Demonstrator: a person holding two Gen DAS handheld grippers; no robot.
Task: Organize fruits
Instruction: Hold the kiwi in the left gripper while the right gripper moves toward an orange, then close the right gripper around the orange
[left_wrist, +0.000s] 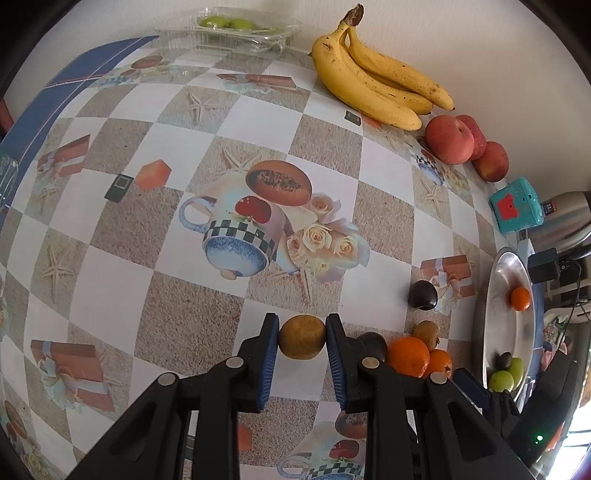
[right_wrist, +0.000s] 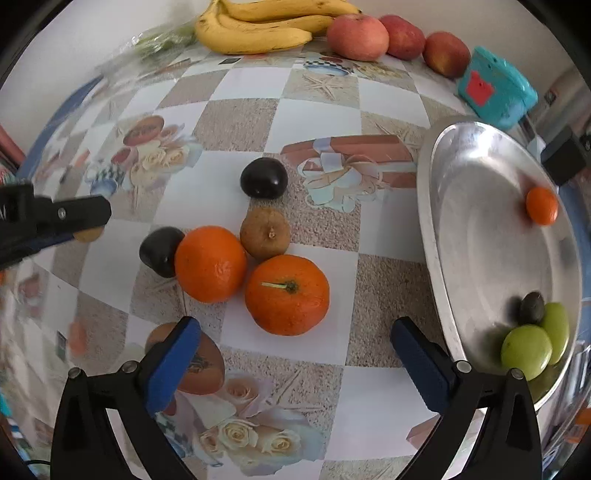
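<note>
A brown kiwi (left_wrist: 302, 336) sits clamped between the blue pads of the left gripper (left_wrist: 302, 338) at lower centre of the left wrist view, above the patterned tablecloth (left_wrist: 110, 206). The right gripper (right_wrist: 295, 345), jaws spread wide and holding nothing, hangs over the nearer orange (right_wrist: 287, 294) at centre of its own view. Beside it lie a second orange (right_wrist: 210, 263), another kiwi (right_wrist: 265, 233) and two dark plums (right_wrist: 264, 177) (right_wrist: 159, 251). The orange looks firm, round and moderately heavy, its rind likely to give good purchase; a hold across its widest part should serve. At right, the metal tray (right_wrist: 436, 229) holds a small orange (right_wrist: 542, 205), a dark fruit (right_wrist: 532, 307) and two green fruits (right_wrist: 526, 351) (right_wrist: 555, 326). A clear plastic box (left_wrist: 236, 35) at upper left of the left wrist view contains more green fruit
</note>
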